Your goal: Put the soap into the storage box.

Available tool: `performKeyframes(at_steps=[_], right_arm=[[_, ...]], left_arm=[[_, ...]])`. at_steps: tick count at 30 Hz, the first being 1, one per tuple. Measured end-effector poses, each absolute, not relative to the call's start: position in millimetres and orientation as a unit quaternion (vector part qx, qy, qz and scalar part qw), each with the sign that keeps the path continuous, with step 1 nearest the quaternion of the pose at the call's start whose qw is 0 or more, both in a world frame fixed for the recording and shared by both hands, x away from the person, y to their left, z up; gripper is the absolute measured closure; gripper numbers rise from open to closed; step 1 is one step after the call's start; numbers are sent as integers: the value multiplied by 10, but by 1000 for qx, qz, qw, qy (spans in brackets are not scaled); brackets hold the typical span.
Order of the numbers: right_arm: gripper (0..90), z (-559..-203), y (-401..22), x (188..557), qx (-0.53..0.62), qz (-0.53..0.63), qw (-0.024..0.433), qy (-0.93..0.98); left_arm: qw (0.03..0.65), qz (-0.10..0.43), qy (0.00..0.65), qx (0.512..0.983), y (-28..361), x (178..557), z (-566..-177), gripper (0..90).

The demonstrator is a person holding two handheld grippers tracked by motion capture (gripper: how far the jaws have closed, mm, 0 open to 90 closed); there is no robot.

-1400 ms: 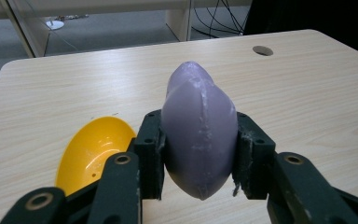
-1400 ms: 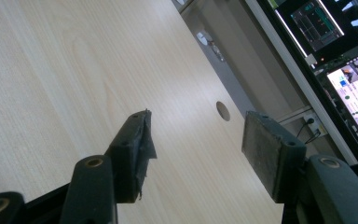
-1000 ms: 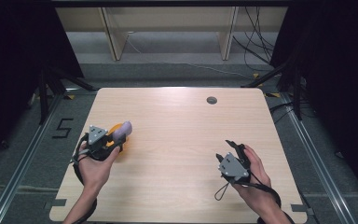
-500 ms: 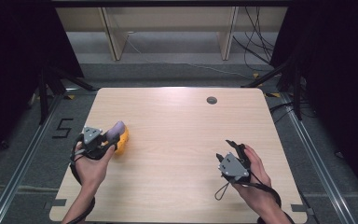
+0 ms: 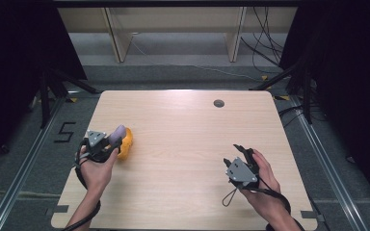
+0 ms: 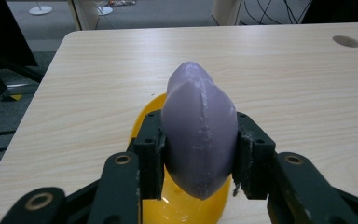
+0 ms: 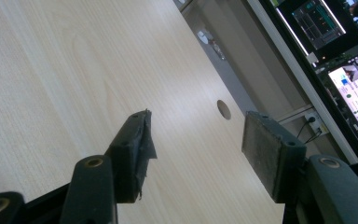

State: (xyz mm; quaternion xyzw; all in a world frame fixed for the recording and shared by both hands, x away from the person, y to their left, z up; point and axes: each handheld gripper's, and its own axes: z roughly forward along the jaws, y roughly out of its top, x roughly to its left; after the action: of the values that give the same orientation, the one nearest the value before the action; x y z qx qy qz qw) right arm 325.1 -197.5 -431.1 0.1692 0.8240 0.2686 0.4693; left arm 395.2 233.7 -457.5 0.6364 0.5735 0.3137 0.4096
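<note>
A pale purple egg-shaped object [image 6: 199,135] is pinched between both pads of my left gripper [image 6: 199,154]. It hangs just above a yellow bowl [image 6: 186,205] that rests on the table. In the high view the left gripper [image 5: 110,144] sits at the table's left side with the purple object [image 5: 119,133] over the yellow bowl [image 5: 126,143]. My right gripper [image 5: 238,156] is held low over the table at the right, and in its own view the right gripper [image 7: 196,149] has its jaws apart with nothing between them.
The light wooden table [image 5: 183,130] has a round dark cable hole [image 5: 218,103] near its far edge. Shelving legs and cables stand on the floor beyond the table. Monitors [image 7: 340,42] glow at the right gripper view's upper right.
My left gripper has carried the purple object down and to the left, settling it lower over the yellow bowl. The right gripper has kept still.
</note>
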Motion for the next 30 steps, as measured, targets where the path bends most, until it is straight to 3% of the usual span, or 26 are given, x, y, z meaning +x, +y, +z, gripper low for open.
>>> performKeyframes(at_steps=[30], right_arm=[[433, -4311, -1974, 3250, 167, 268, 468, 825]], left_arm=[[386, 293, 580, 655, 2317, 4089, -4794, 583]])
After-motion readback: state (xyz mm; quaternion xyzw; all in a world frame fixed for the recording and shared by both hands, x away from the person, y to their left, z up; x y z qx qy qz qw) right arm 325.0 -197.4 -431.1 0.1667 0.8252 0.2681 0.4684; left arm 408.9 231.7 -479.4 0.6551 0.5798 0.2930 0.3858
